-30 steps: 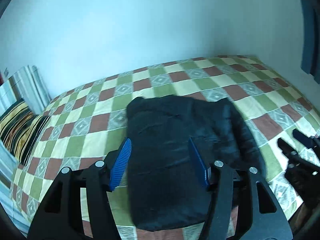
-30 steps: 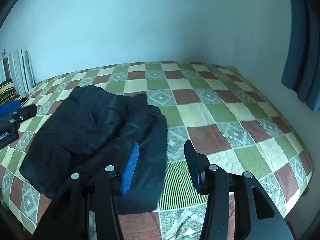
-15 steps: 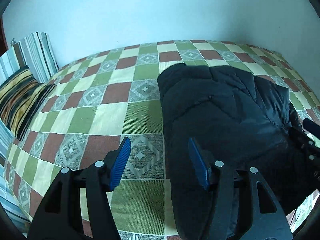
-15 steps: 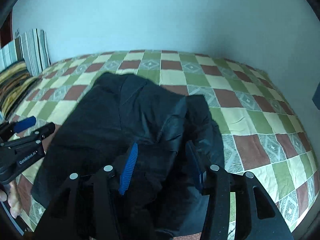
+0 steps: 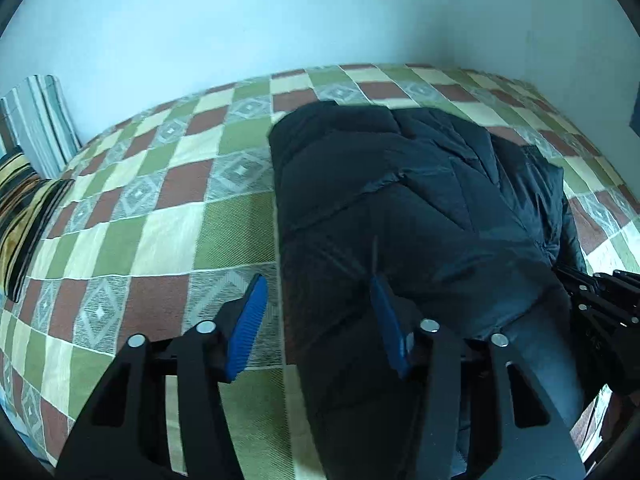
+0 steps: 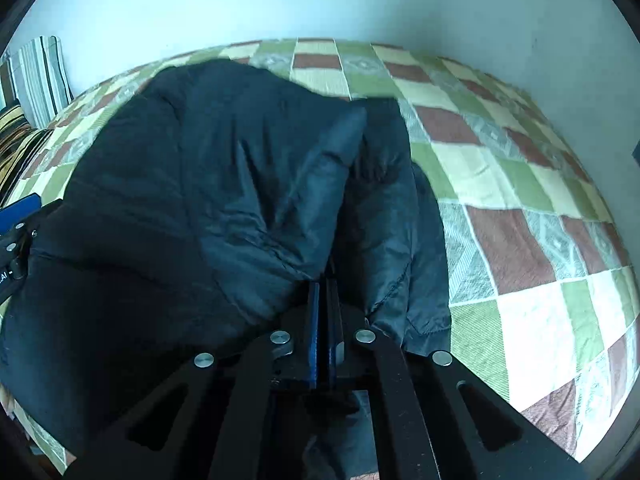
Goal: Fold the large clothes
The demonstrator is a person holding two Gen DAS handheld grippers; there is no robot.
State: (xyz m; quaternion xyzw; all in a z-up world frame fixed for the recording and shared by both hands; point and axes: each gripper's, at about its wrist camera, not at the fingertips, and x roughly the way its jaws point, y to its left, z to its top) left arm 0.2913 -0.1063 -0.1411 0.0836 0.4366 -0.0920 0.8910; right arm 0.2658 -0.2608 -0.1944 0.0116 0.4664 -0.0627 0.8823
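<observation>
A black padded jacket (image 5: 416, 216) lies on the checked bed cover, reaching the near edge. My left gripper (image 5: 318, 320) is open over the jacket's left border: the right pad sits over the fabric, the left pad over the cover. My right gripper (image 6: 323, 320) is shut on a raised fold of the jacket (image 6: 240, 184) at its near edge. The right gripper also shows at the right of the left wrist view (image 5: 600, 300). The left gripper's blue tip shows at the left of the right wrist view (image 6: 18, 210).
The bed cover (image 5: 168, 216) has green, cream and brown checks. Striped pillows (image 5: 28, 184) lie at the far left against the pale wall. The right side of the bed (image 6: 540, 208) is bare cover. A dark curtain edge (image 5: 635, 108) hangs at the far right.
My right gripper has closed on the jacket's near fold and bunched it up. My left gripper has come lower and closer to the jacket's left border, still open.
</observation>
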